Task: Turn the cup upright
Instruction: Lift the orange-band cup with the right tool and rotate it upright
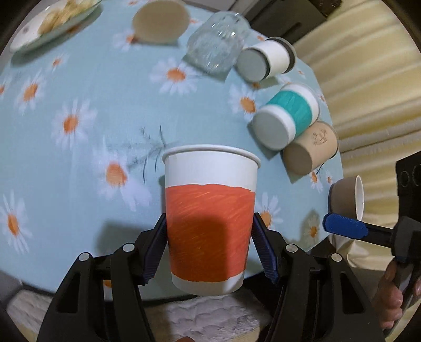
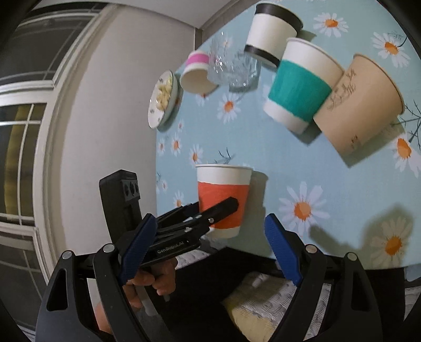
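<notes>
Left wrist view, orange cup (image 1: pixel 210 226) upright (mouth up), clamped in left gripper (image 1: pixel 209 250)

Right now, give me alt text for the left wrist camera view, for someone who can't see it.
The left gripper grips an orange-banded paper cup, rim up, above a daisy-print tablecloth. Beyond it, a glass and several paper cups lie on their sides, including a teal-banded cup. A plate of food sits far left.
</notes>
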Motion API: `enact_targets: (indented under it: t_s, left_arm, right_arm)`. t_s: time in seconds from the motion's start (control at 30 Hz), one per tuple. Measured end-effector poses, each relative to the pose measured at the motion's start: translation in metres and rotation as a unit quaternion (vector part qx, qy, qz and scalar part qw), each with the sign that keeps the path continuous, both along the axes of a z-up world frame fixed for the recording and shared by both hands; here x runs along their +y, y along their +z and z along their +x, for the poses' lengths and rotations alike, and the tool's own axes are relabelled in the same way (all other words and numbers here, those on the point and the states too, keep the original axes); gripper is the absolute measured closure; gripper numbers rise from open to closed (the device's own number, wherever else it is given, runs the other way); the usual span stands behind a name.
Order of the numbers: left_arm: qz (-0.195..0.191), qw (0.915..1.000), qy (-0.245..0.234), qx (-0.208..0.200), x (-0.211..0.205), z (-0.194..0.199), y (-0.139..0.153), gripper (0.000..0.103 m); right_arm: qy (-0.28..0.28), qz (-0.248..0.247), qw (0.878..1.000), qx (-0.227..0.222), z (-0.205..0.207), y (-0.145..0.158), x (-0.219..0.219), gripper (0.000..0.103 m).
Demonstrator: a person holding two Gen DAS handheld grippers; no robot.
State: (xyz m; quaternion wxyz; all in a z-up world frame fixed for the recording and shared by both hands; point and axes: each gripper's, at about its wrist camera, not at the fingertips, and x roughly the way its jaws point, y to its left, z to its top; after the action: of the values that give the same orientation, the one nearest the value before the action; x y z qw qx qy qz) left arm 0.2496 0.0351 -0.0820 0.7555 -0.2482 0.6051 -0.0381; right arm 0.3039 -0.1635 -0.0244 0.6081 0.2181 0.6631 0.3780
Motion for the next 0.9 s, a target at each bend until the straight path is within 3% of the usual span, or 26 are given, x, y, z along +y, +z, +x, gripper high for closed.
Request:
enact_targets:
  t_s: [0.13, 0.2, 0.23, 0.9]
  left_arm:
    - [0.005, 0.9999, 0.014, -0.002, -0.008, -0.010, -0.003, 0.041]
    - [0.016, 0.9996, 0.021, -0.008, -0.008, -0.013, -0.001, 0.017]
    - [0.017, 0.9996, 0.023, -0.010, -0.008, -0.014, -0.001, 0.014]
    - [0.005, 0.9999, 0.010, -0.010, -0.009, -0.023, 0.001, 0.013]
  right_arm:
    - [0.011, -0.008, 1.000, -0.005, -0.006, 0.001, -0.001, 0.019]
    - [0.012, -0.010, 1.000, -0.005, -0.008, 0.000, -0.002, 0.019]
    - [0.011, -0.012, 1.000, -0.003, -0.008, 0.000, -0.003, 0.019]
    - [0.005, -0.019, 1.000, -0.005, -0.016, 0.007, -0.005, 0.019]
